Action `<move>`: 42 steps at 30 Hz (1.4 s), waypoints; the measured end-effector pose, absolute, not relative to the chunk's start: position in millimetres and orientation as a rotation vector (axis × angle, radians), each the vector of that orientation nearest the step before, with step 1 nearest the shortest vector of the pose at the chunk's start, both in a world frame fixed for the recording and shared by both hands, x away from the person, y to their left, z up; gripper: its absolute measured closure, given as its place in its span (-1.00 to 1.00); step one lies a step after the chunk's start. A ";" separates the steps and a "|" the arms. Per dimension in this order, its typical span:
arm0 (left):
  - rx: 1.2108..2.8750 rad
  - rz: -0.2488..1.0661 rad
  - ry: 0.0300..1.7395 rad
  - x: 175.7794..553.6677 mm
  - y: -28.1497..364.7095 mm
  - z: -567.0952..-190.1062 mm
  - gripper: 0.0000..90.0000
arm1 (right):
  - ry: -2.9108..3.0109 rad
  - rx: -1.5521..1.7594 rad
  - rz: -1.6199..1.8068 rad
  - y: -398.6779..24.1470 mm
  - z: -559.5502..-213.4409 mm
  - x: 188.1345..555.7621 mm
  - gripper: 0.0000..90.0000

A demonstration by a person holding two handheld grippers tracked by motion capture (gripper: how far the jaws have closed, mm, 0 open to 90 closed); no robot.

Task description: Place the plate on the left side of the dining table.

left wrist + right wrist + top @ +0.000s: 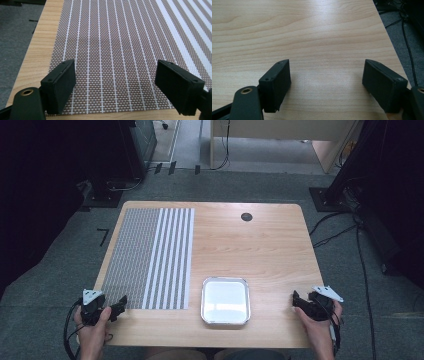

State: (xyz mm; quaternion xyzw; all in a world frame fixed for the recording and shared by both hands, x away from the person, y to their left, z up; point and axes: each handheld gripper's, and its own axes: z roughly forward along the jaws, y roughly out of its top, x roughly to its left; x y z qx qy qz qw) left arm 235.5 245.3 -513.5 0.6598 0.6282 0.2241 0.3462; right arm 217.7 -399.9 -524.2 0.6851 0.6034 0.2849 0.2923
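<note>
Lying flat on the left half of the wooden table (260,250), a woven striped placemat (150,257) is the thing nearest a gripper and the landmark for everything else here. Its long axis runs from the person's near edge toward the far edge, and its stripes run the same way: fine white lines across the left part, broad white bands along the right part. Its near edge sits a little in from the table's near edge.

The left gripper (119,306) hovers just at the placemat's near left corner, its jaws pointing toward the mat. In the left gripper view the placemat (117,50) spreads ahead between the two black jaws, which stand wide apart with nothing between them; no pad presses on the weave.

Just right of the placemat's near right corner, close but apart from it, rests a shallow square metal tray (225,320), empty and white inside.

Well to the right of the placemat, past the tray, the right gripper (296,301) sits at the table's near right edge. In the right gripper view its jaws also stand wide apart over bare wood (312,37), gripping nothing.

Judging by position, the left hand is far nearer the placemat, so a grasp of its near edge would fall to that side.
</note>
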 end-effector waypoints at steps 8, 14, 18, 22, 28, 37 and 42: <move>1.660 0.592 1.654 234.6 243.2 -505.6 -0.64 | 1.527 1.851 0.779 -406.4 -515.4 214.6 -0.45; 1.641 0.607 1.645 233.2 238.7 -498.5 -0.67 | 1.507 1.847 0.811 -404.1 -509.4 212.1 -0.44; 1.648 0.606 1.626 233.4 228.9 -494.6 -0.67 | 1.512 1.834 0.837 -397.0 -504.4 212.4 -0.46; 1.656 0.599 1.616 233.9 222.9 -493.7 -0.67 | 1.519 1.823 0.858 -392.1 -500.8 212.0 -0.48; 1.646 0.583 1.595 235.3 209.3 -490.1 -0.67 | 1.516 1.823 0.907 -384.2 -493.9 211.6 -0.52; 1.675 0.552 1.558 238.1 188.0 -488.4 -0.67 | 1.522 1.812 0.954 -371.3 -486.8 212.6 -0.54; 1.672 0.525 1.539 239.6 178.8 -486.6 -0.67 | 1.535 1.810 0.966 -363.4 -485.4 214.8 -0.54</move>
